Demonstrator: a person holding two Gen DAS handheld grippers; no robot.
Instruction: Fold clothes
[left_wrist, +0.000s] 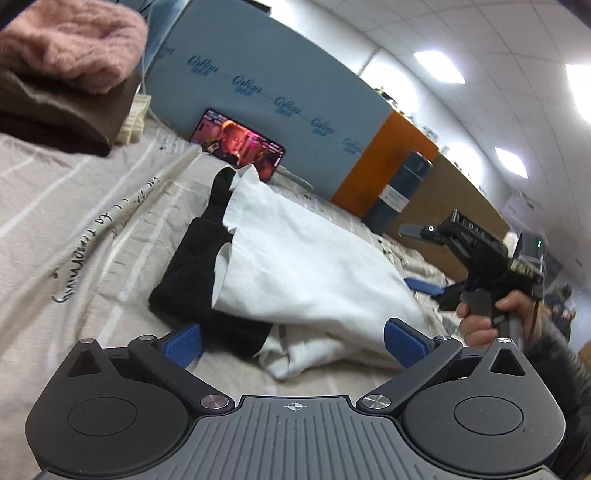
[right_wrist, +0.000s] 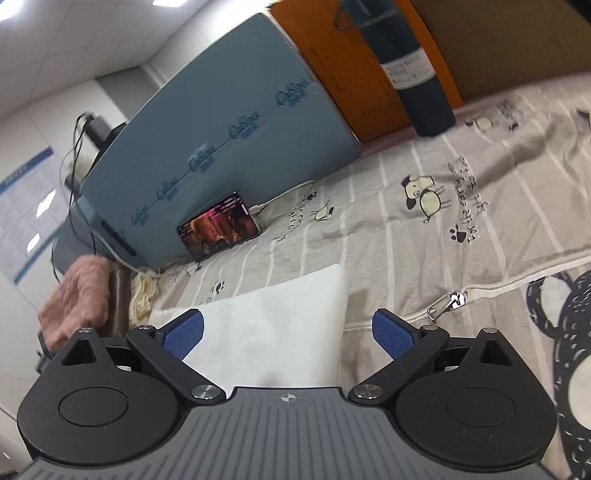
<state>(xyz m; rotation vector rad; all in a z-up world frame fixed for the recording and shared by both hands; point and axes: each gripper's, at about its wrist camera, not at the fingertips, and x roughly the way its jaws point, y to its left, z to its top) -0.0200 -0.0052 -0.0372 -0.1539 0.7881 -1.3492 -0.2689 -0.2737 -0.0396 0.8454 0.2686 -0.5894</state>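
A white garment with black sleeves (left_wrist: 295, 258) lies partly folded on the beige printed bedsheet (left_wrist: 74, 229). Its near hem is bunched up just ahead of my left gripper (left_wrist: 293, 341), which is open and empty with blue pads. My right gripper (right_wrist: 288, 332) is open and empty too, hovering over the garment's white edge (right_wrist: 273, 321). In the left wrist view the right gripper (left_wrist: 428, 258) is seen held in a hand at the garment's right side.
A stack of folded clothes, pink over brown (left_wrist: 66, 55), sits at the far left. A phone (left_wrist: 240, 142) showing video leans on a blue foam board (left_wrist: 258, 81). A dark blue bottle (right_wrist: 410, 66) stands by an orange panel (left_wrist: 388, 162).
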